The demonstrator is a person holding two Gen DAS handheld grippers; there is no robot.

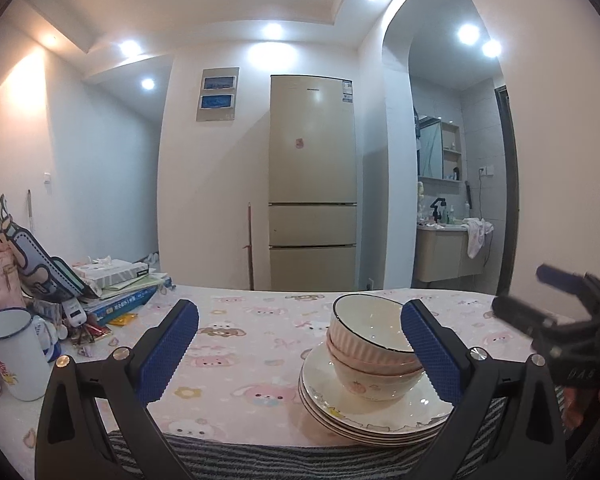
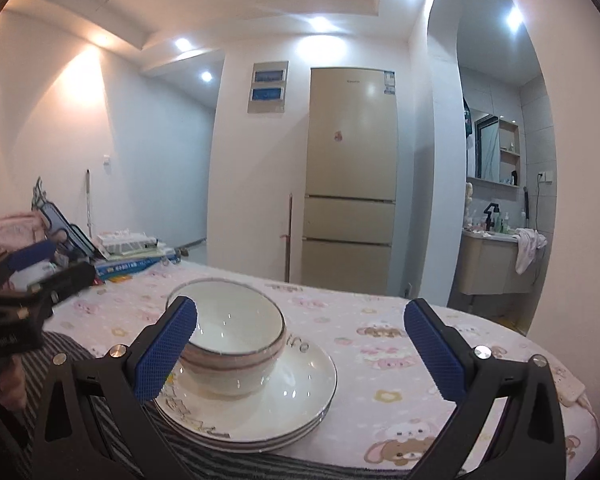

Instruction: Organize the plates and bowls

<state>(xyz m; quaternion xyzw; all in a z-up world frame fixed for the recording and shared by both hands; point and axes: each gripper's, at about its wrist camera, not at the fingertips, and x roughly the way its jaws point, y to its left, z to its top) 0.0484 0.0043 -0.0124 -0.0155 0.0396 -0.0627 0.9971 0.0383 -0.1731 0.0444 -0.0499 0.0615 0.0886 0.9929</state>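
A stack of white bowls (image 1: 370, 350) sits on a stack of white plates (image 1: 380, 414) near the table's front edge; the bowls (image 2: 236, 340) and plates (image 2: 268, 404) also show in the right wrist view. My left gripper (image 1: 300, 344) is open and empty, held back from the dishes, which lie toward its right finger. My right gripper (image 2: 300, 344) is open and empty, the dishes toward its left finger. The right gripper (image 1: 556, 304) shows blurred at the right of the left wrist view. The left gripper (image 2: 32, 276) shows at the left of the right wrist view.
The table has a pink cartoon cloth (image 1: 240, 344) and a striped cloth at the front edge (image 1: 260, 456). At the left stand a white enamel mug (image 1: 14, 352), books and boxes (image 1: 116, 284) and a pink bag. A white power strip (image 2: 572, 392) lies at the right. A fridge (image 1: 312, 184) stands behind.
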